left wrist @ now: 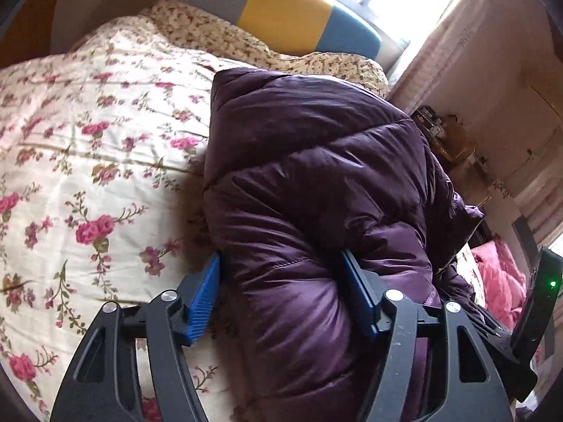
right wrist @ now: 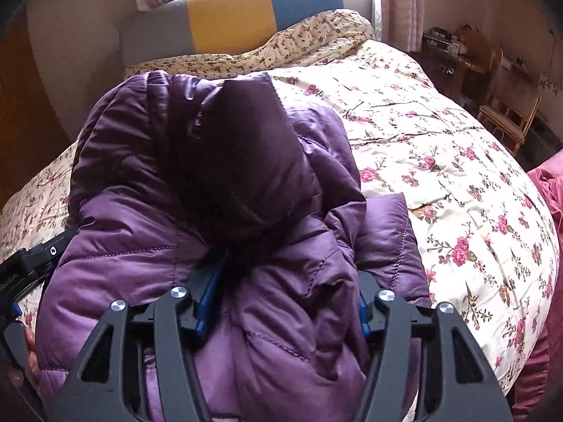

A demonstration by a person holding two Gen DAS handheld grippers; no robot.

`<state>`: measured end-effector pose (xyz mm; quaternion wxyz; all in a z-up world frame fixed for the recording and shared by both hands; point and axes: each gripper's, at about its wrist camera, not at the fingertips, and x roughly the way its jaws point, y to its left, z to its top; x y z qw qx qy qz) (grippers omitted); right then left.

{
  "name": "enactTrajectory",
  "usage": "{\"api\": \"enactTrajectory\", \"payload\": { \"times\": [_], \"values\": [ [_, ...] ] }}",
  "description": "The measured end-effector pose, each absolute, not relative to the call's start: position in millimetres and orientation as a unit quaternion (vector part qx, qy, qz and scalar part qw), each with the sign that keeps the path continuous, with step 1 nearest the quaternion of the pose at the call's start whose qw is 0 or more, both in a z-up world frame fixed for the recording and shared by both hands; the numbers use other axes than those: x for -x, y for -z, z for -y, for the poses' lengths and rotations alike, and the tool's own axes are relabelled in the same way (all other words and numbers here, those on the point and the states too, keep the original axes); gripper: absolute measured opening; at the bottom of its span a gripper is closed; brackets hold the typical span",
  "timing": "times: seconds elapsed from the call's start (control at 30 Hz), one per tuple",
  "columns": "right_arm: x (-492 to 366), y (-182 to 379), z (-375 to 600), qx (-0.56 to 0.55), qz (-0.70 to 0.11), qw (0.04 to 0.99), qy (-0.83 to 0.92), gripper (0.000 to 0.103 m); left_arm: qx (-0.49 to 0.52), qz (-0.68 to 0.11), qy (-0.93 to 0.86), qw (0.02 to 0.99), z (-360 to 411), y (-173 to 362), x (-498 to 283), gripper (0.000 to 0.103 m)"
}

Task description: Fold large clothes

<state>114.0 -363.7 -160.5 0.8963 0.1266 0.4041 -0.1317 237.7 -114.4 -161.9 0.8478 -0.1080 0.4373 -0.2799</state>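
Both hand-held grippers pinch the puffy, quilted, glossy purple down jacket (left wrist: 316, 183): left hand-held gripper (left wrist: 281, 281), right hand-held gripper (right wrist: 285, 288), on the floral bed (right wrist: 440, 161).

The purple jacket (left wrist: 316, 183) runs off the bottom edge in both views and covers much of the bed (left wrist: 88, 147). In the right wrist view its folds bury most of the right tool (right wrist: 285, 299)'s blue pads (right wrist: 211, 292). Small clutter on the far furniture (right wrist: 454, 49) is unreadable.
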Motion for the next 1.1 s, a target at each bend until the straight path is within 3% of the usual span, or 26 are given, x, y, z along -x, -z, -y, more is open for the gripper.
{"api": "enactTrajectory", "payload": {
  "times": [0.23, 0.3, 0.4, 0.8, 1.1],
  "values": [
    [-116.5, 162.3, 342.4, -0.069, -0.403, 0.903, 0.136, 0.04, 0.076, -0.416, 0.291, 0.858, 124.2, 158.2, -226.3, 0.047],
    [-115.0, 160.0, 332.6, -0.046, -0.4, 0.905, 0.135, 0.028, 0.078, -0.415, 0.292, 0.858, 122.9, 156.6, -226.9, 0.041],
    [-113.1, 156.8, 324.7, -0.036, -0.394, 0.909, 0.132, 0.02, 0.072, -0.408, 0.294, 0.861, 121.2, 150.7, -224.1, 0.034],
    [-114.6, 121.1, 287.3, -0.027, -0.358, 0.93, 0.082, 0.016, 0.097, -0.373, 0.291, 0.875, 80.1, 116.3, -220.6, 0.028],
    [-149.7, 108.9, 198.4, 0.003, -0.344, 0.939, -0.002, 0.016, 0.103, -0.344, 0.22, 0.907, -4.0, 92.2, -234.8, 0.028]
  ]
}}
